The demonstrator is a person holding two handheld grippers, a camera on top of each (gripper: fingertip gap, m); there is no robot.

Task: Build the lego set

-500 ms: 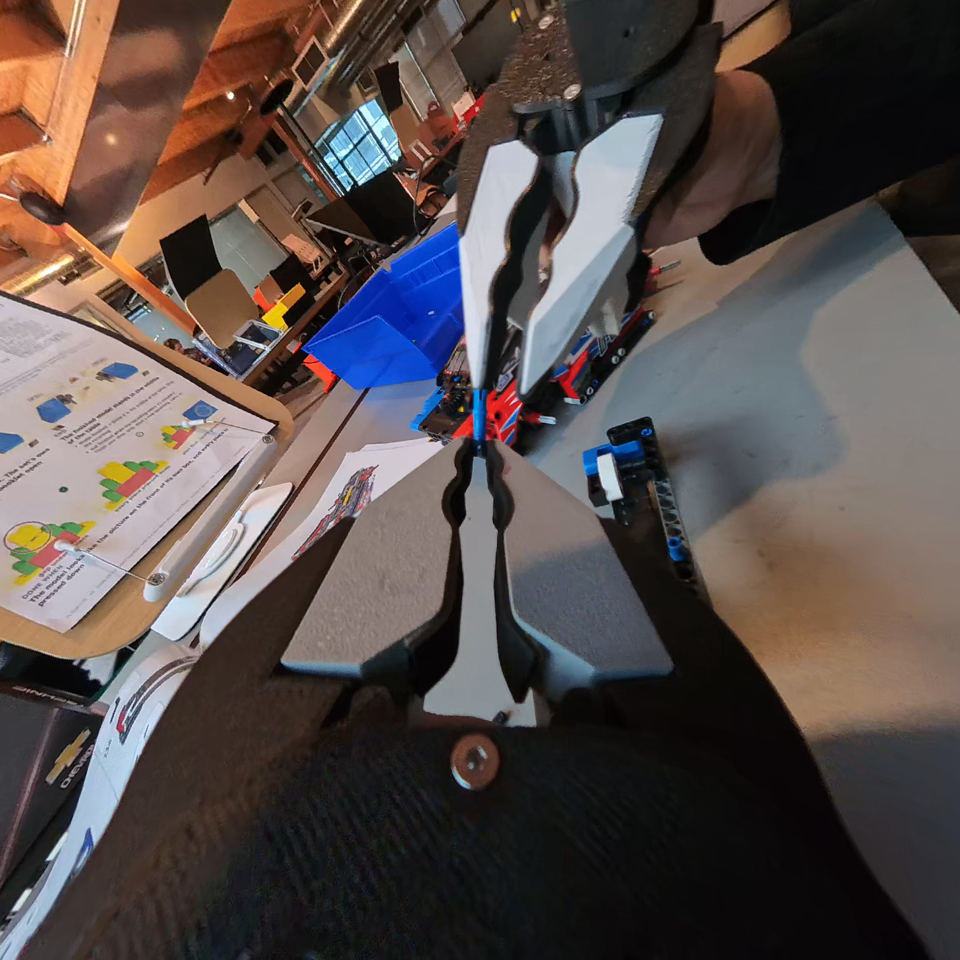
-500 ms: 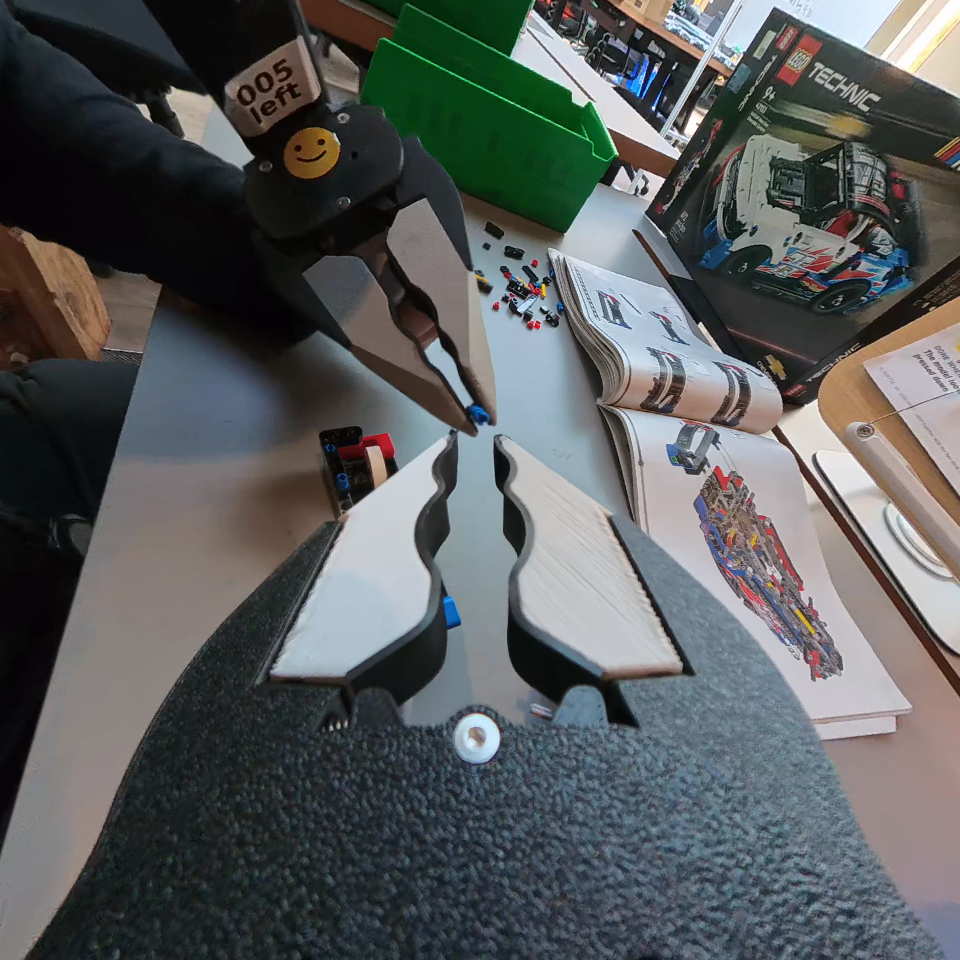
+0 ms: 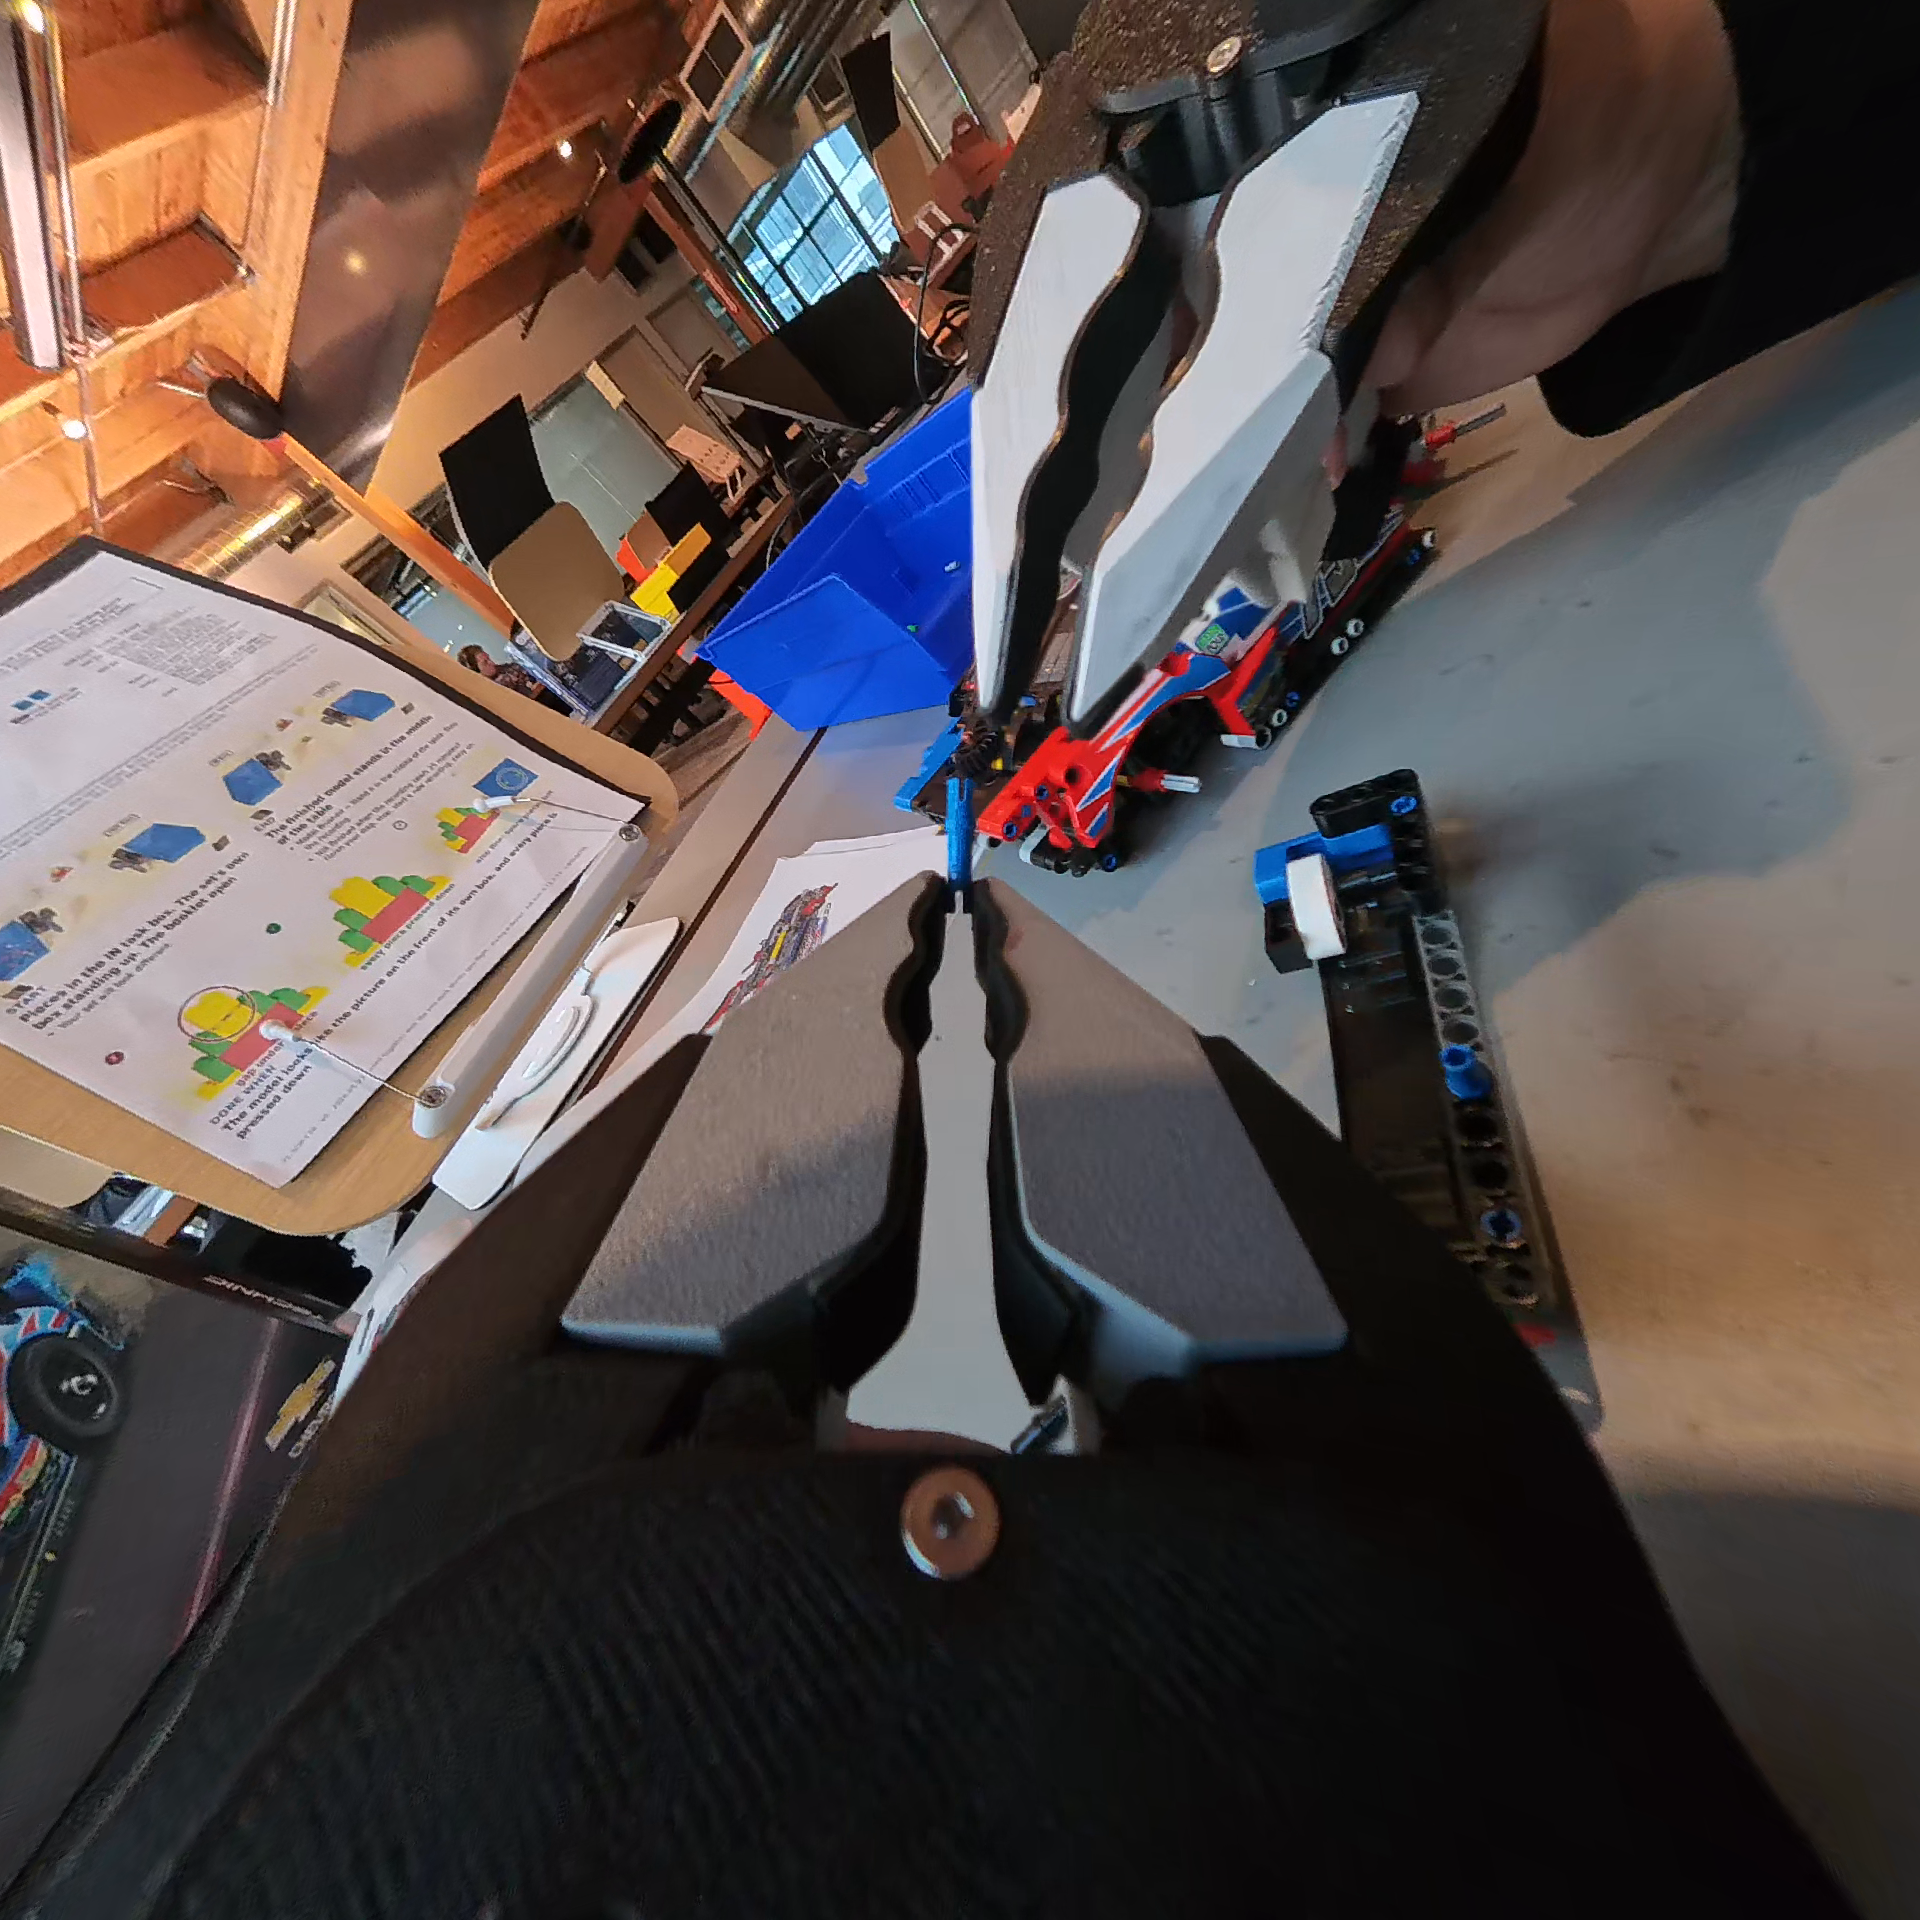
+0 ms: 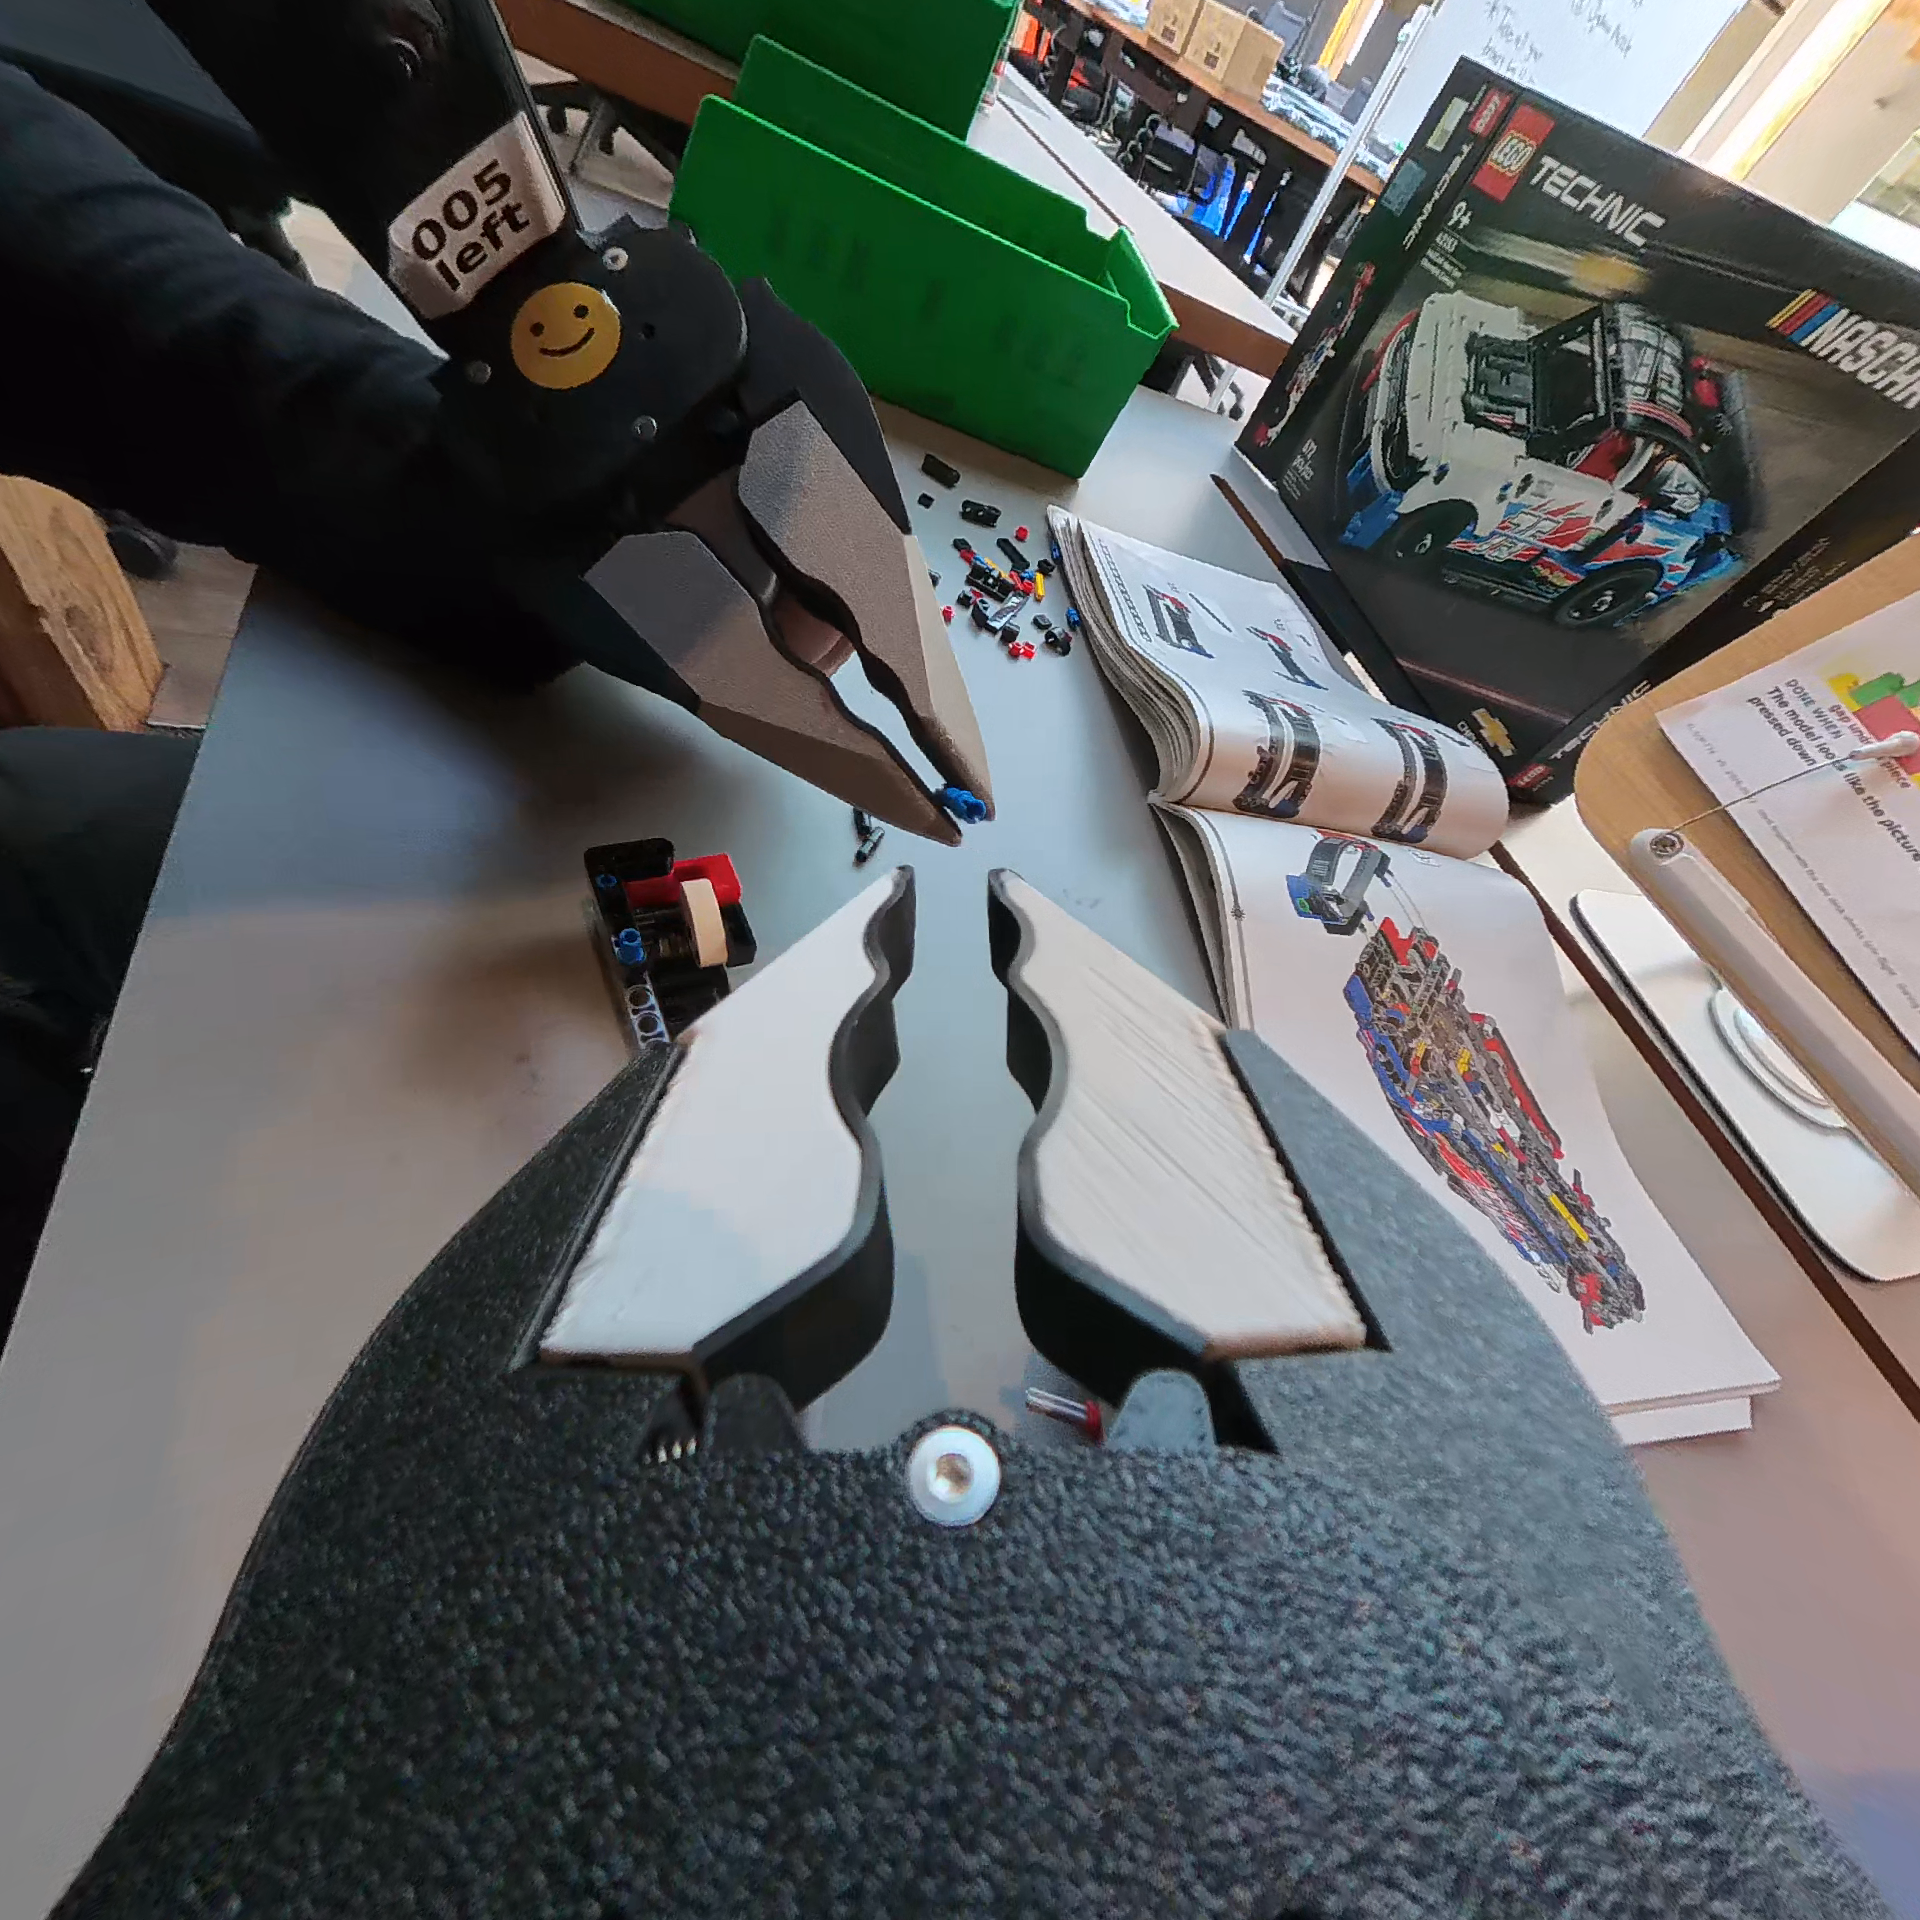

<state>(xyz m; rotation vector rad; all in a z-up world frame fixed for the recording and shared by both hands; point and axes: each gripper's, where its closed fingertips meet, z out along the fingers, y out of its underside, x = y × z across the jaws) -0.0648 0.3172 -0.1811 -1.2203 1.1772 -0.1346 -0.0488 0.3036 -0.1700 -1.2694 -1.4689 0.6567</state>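
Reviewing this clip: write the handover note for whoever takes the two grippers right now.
Left gripper: shut on a small blue pin, held above the table.
Right gripper: open, empty, facing the pin.
Small black sub-assembly lies on the table; part-built car farther off; loose pieces beside the open manual.
Done: pin picked up.
Left: fit the pin, keep building.
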